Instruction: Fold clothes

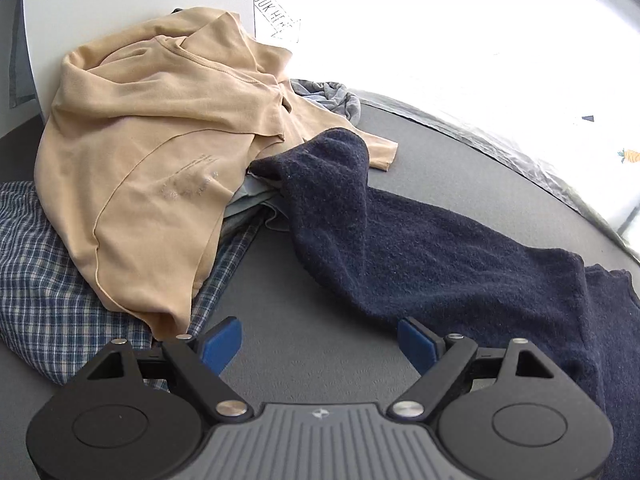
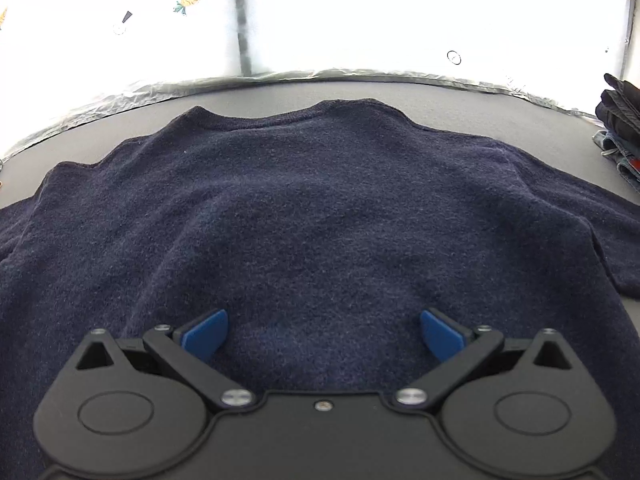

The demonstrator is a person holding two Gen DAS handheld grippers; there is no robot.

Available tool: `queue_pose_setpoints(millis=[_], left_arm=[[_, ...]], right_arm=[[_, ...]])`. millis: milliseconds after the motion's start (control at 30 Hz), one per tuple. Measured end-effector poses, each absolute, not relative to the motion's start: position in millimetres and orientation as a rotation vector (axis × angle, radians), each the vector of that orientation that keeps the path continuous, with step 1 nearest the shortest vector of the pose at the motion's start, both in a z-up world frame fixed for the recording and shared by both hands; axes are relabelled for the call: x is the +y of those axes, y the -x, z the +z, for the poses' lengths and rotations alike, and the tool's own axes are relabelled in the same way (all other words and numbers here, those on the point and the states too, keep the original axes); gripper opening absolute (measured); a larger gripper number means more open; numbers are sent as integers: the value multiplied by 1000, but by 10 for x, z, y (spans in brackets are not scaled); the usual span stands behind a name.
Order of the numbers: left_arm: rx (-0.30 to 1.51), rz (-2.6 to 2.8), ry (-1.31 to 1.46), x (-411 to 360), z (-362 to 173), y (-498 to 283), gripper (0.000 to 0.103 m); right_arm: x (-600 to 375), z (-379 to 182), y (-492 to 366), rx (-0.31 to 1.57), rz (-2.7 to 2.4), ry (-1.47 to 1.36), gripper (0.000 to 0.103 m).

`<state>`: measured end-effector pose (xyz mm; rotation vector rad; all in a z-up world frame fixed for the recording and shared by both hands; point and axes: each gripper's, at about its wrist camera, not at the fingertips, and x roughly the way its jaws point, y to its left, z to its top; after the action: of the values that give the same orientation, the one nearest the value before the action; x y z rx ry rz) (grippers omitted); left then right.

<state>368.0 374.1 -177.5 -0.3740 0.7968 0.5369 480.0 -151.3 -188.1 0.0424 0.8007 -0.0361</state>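
Observation:
A dark navy knit sweater (image 2: 312, 208) lies spread flat on the grey table, its collar toward the far edge. My right gripper (image 2: 324, 334) hovers open over its lower body, with nothing between the blue pads. In the left wrist view one sleeve of the navy sweater (image 1: 400, 232) runs from the right up onto the clothes pile. My left gripper (image 1: 320, 344) is open above bare grey table (image 1: 304, 304), between that sleeve and the pile, holding nothing.
A pile at the left holds a tan shirt (image 1: 160, 152), a blue plaid garment (image 1: 44, 288) under it and a grey piece (image 1: 332, 96) behind. Folded dark and denim clothes (image 2: 620, 128) sit at the far right. A bright white wall lies beyond the table's far edge.

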Motion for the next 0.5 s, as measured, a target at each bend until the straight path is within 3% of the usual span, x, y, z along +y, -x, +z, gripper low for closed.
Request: queue_pose_setpoints(millis=[333,367,400,500], left_arm=[[781,498,548,4470,-1916,-4573,84],[772,506,581,4509,-1905,-4594,76],[764,509,598,4532,-1872,-4610,52],[739,529,607,4541,-1725,-4623,43]], right_arm=[[-1452,-1977,-4832,681,-97,-39,103],[-1448,-1976,-4834,681,-97,-38,103],[-1449,-1975,-4833,681,-98,-38,103],[-1439,-1976,-4834,681,-98,-38,103]])
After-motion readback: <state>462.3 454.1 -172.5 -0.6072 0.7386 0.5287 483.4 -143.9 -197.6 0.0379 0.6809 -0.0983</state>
